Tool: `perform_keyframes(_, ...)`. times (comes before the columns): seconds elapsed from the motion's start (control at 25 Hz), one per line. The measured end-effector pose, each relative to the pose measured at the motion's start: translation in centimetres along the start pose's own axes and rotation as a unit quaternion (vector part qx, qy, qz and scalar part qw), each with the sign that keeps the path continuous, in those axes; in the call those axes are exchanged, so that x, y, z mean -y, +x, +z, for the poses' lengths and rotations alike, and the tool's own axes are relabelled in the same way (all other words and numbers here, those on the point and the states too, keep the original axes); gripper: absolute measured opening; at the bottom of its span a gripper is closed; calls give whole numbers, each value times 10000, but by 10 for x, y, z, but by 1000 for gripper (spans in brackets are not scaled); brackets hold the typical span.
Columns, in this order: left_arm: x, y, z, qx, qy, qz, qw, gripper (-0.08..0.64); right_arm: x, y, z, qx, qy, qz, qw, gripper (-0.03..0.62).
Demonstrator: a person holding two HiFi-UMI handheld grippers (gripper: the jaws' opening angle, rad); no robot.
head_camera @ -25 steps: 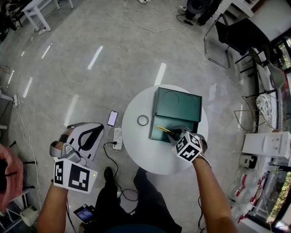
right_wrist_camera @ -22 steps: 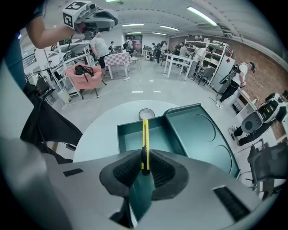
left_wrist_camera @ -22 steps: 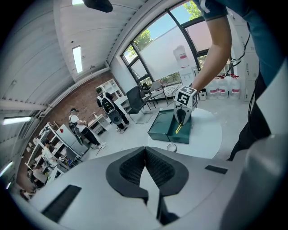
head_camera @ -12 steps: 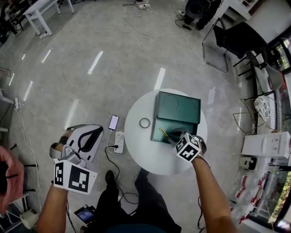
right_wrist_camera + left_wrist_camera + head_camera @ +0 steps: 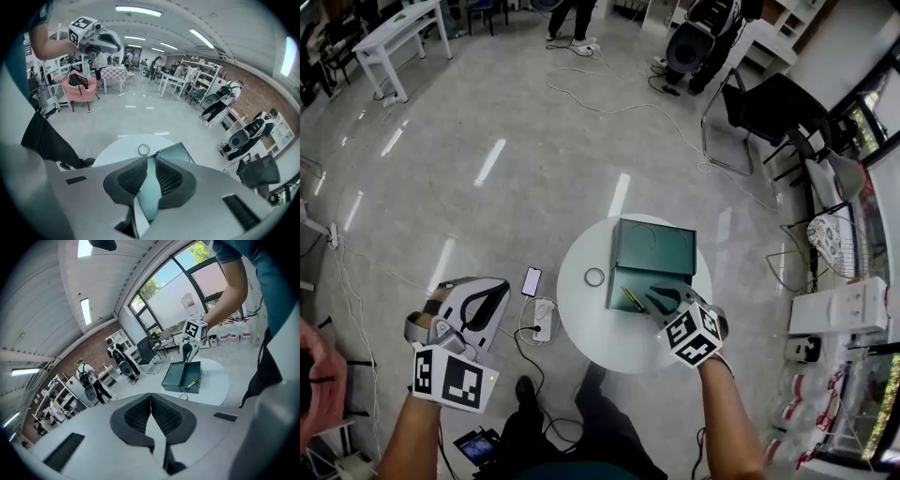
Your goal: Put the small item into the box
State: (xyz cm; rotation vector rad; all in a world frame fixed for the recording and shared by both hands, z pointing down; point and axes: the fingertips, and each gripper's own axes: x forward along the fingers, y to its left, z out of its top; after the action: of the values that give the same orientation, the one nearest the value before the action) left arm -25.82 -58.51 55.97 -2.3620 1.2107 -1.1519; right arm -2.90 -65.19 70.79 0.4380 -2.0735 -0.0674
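Observation:
An open green box [image 5: 653,249] lies on the round white table [image 5: 609,339], its lid folded back. A slim yellow item [image 5: 630,297] rests inside the box's tray. My right gripper [image 5: 661,300] hovers over the tray's right side, just clear of the item, its jaws slightly open with nothing in them. In the right gripper view [image 5: 148,161] the box's teal shows through the gap. The left gripper view shows the box [image 5: 182,376] and the yellow item [image 5: 194,382]. My left gripper [image 5: 499,289] hangs over the floor left of the table, shut and empty [image 5: 151,397].
A small ring [image 5: 594,277] lies on the table left of the box. A phone [image 5: 531,280] and a power strip [image 5: 543,315] lie on the floor by the table. A black chair [image 5: 769,105] stands far right, white cabinets [image 5: 848,305] at the right.
My right gripper has drawn back a little from the yellow item, which now lies alone in the box. The head view has lifted and shows more floor. The left gripper has hardly moved.

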Motion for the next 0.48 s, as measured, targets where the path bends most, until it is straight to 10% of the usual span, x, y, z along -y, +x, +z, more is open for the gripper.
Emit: perform_keyframes(0.48,-29,-106,67,526,202,385,9977,20,-19,-203,136,1547,301,-1251,9795,50)
